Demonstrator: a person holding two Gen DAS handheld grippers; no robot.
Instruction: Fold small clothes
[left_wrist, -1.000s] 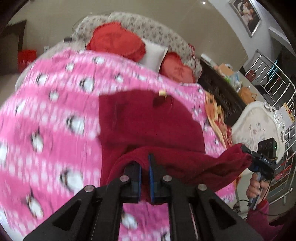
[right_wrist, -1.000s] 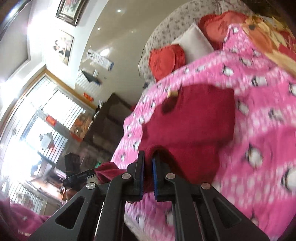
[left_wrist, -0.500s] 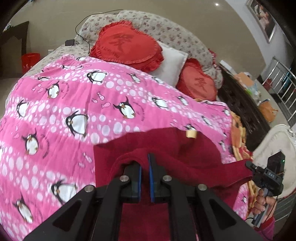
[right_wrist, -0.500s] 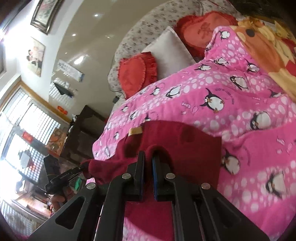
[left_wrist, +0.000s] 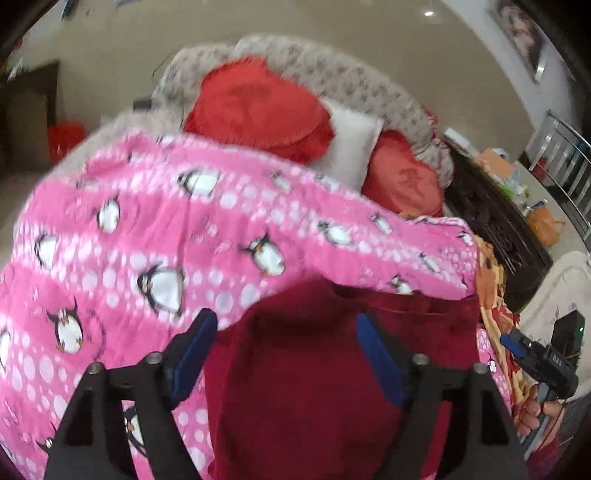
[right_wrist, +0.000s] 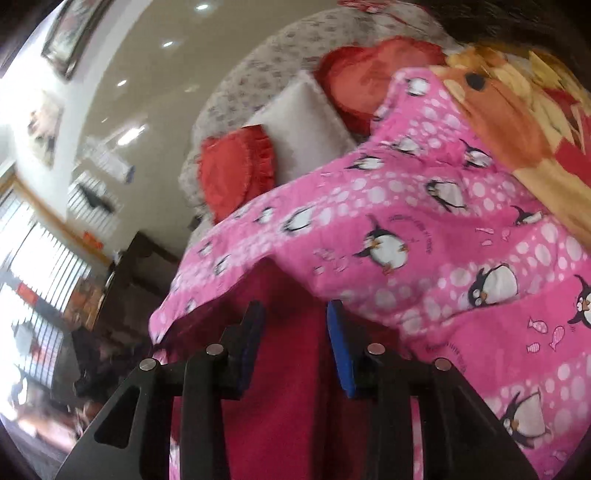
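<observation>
On the bed's pink penguin quilt (left_wrist: 155, 236), a dark red garment (left_wrist: 314, 387) is lying doubled over. The left gripper (left_wrist: 286, 354), clamped on its edge a moment ago, is just opening wide and holding nothing. The right gripper (right_wrist: 295, 343) is standing apart too, cloth released. This fold is likely finished.

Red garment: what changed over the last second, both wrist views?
Both grippers let go. The left gripper and right gripper, earlier pinched shut on the folded-over edge of the red garment, have just opened, and the cloth lies free between the pads on the pink penguin blanket. Both carried that edge forward first. Pillows and blanket stayed put.
</observation>
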